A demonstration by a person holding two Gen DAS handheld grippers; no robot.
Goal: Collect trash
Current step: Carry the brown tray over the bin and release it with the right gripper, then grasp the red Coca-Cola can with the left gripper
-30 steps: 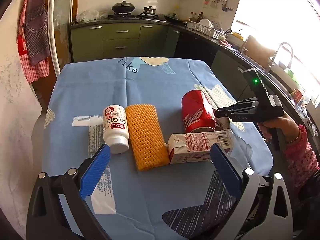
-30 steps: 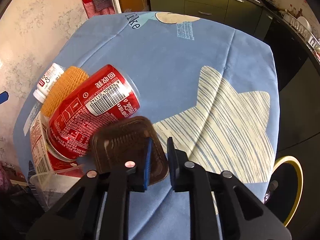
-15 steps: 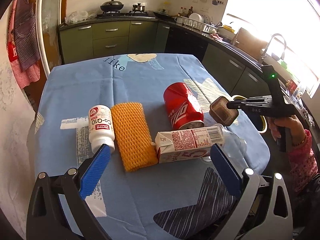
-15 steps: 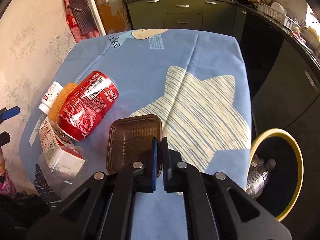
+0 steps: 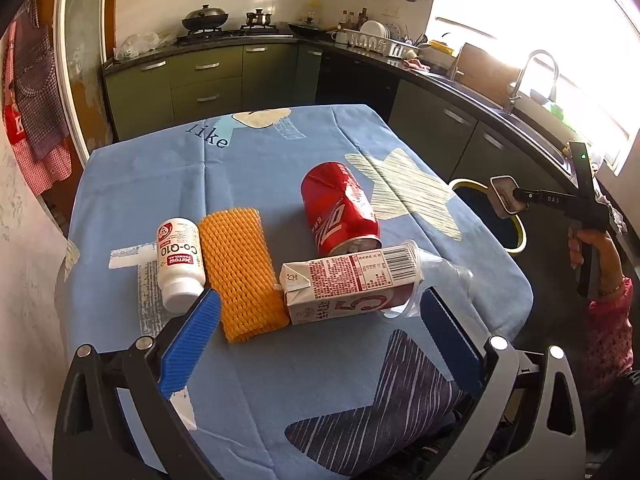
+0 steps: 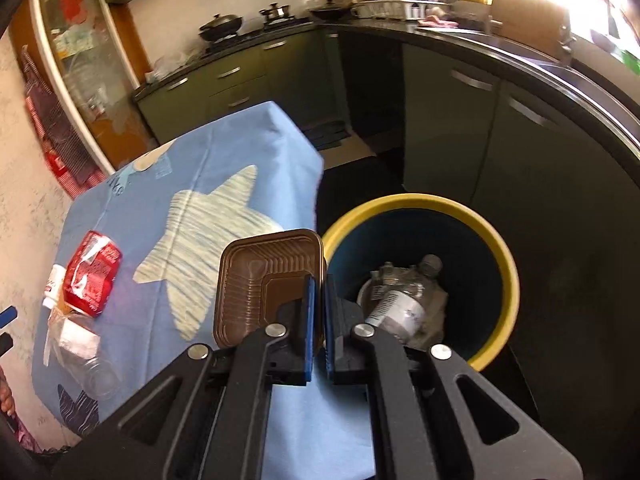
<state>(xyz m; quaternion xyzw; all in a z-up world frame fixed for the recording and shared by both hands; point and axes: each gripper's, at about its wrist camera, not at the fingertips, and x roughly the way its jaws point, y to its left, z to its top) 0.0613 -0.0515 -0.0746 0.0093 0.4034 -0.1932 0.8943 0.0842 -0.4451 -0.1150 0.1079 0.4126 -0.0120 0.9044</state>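
Right gripper (image 6: 318,280) jaws clenched on edge of brown plastic tray (image 6: 268,280), gripped by rim so it hangs clear. Tray sits at worktop (image 5: 280,168) edge, just beside yellow-rimmed bin (image 6: 508,280), not over opening yet imo. Bin already has bottle inside. Left gripper (image 5: 316,332) jaws wide apart, nothing in them, hovering near carton (image 5: 352,284). Red can (image 5: 340,212), orange foam net (image 5: 240,272), white pill bottle (image 5: 178,260) all lying on worktop, probably next.

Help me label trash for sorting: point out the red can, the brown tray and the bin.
red can (image 5: 340,210), left wrist view, on its printed side.
brown tray (image 6: 264,284), right wrist view, on its ribbed inside.
bin (image 6: 416,199), right wrist view, on its yellow rim.
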